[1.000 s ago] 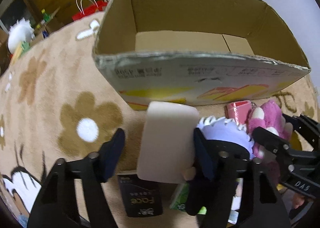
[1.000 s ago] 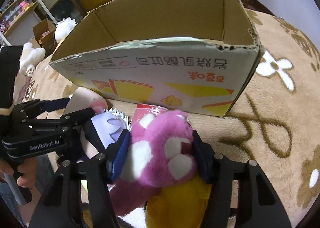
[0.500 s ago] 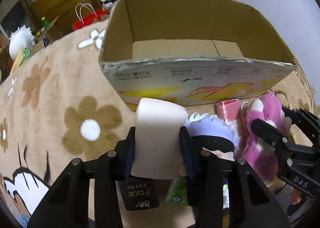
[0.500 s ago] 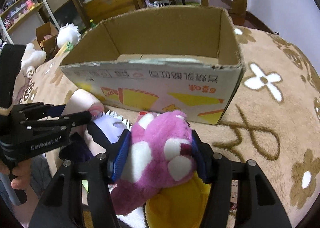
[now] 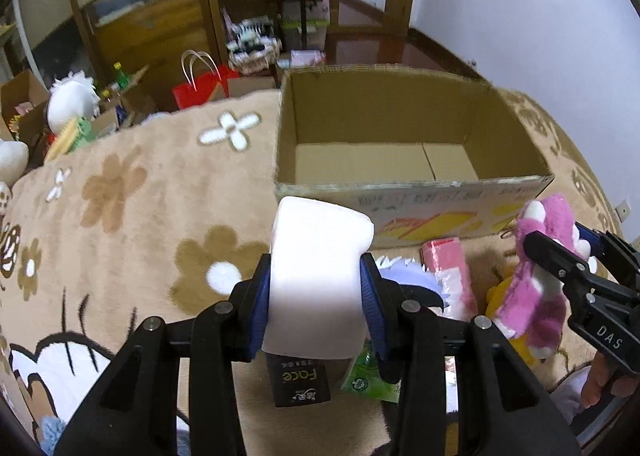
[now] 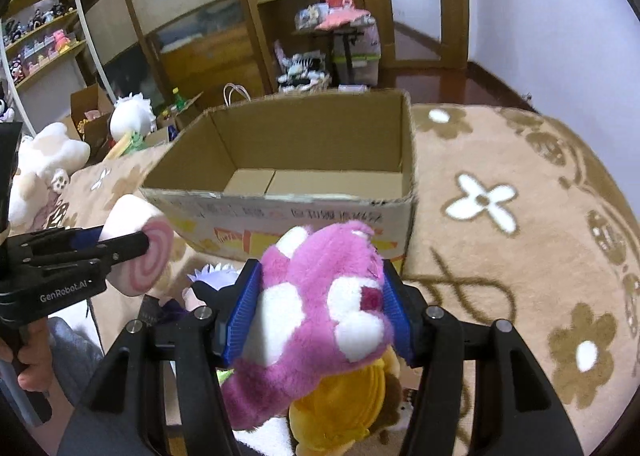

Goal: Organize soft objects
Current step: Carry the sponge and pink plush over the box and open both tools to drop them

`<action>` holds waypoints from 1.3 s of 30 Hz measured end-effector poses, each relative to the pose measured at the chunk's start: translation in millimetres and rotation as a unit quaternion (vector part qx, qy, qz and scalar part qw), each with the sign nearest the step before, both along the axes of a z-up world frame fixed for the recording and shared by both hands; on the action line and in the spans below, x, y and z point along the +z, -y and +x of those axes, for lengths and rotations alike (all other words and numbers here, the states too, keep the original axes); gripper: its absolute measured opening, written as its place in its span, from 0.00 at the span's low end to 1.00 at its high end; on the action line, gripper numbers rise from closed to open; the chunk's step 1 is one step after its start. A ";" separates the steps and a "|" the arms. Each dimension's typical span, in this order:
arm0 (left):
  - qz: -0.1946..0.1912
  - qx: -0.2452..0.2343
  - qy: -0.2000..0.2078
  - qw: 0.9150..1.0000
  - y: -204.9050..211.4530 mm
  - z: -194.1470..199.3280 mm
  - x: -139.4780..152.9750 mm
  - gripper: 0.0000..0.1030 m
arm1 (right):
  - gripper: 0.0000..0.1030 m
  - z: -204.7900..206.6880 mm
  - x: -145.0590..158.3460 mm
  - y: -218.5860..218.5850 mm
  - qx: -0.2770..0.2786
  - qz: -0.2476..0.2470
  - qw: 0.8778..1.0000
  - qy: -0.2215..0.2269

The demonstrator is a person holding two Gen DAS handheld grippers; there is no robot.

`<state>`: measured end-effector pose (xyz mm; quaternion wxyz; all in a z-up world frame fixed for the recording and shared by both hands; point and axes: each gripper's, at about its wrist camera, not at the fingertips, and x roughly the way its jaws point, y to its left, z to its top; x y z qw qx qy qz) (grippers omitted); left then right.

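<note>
The left tool [image 5: 316, 288] grips a white roll-shaped cushion [image 5: 318, 272] between its blue pads, which press into its sides; from the right camera its end shows a pink swirl [image 6: 150, 262]. The right tool [image 6: 320, 312] is closed on a pink and white plush toy [image 6: 320, 316], its pads sunk into the fur.

Both toys are held up off the blanket [image 5: 120, 215], near the front wall of the box. Below the left tool lie a black packet [image 5: 298, 382] and a green packet [image 5: 370, 382], with a white-fringed doll [image 5: 408, 276] and a pink packet [image 5: 448, 268] just beyond. A yellow plush [image 6: 340, 408] sits under the pink toy.

Farther off, an open cardboard box [image 5: 400, 191] stands on the tan flowered blanket, its inside bare. Beyond the blanket's left edge are a red bag [image 5: 202, 83] and a white plush [image 5: 70, 101], and behind them wooden shelves [image 6: 272, 15].
</note>
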<state>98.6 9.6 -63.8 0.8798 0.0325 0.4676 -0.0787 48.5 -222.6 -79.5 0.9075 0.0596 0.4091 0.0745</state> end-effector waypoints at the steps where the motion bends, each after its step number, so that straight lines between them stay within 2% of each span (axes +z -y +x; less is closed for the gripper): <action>1: -0.002 0.002 0.010 1.000 -2.2 -3.1 4.9 0.38 | 0.59 -3.2 4.7 0.7 -0.004 0.000 1.000 0.007; 9: -0.001 0.020 0.088 0.996 -8.0 -23.2 37.3 0.39 | 0.59 -25.8 40.7 8.8 -0.026 -0.008 0.997 0.071; 13: 0.005 0.020 0.138 0.990 -7.5 -35.3 55.5 0.39 | 0.59 -33.4 63.8 10.4 -0.044 -0.028 0.992 0.116; 19: 0.012 0.014 0.182 0.983 -0.7 -42.7 72.8 0.39 | 0.59 -32.3 88.4 13.7 -0.055 -0.041 0.985 0.156; 23: 0.001 0.013 0.192 0.981 2.4 -35.6 80.2 0.39 | 0.59 -23.8 98.6 12.8 -0.057 -0.053 0.982 0.174; 27: 0.014 0.010 0.208 0.978 7.8 -23.3 83.7 0.39 | 0.59 -17.2 104.1 12.5 -0.055 -0.060 0.979 0.186; 35: 0.024 0.009 0.217 0.976 16.7 -4.8 83.4 0.39 | 0.59 2.8 101.4 13.8 -0.056 -0.069 0.977 0.192; 39: 0.013 0.012 0.212 0.977 18.5 5.4 81.9 0.39 | 0.59 13.7 102.0 14.6 -0.055 -0.067 0.977 0.195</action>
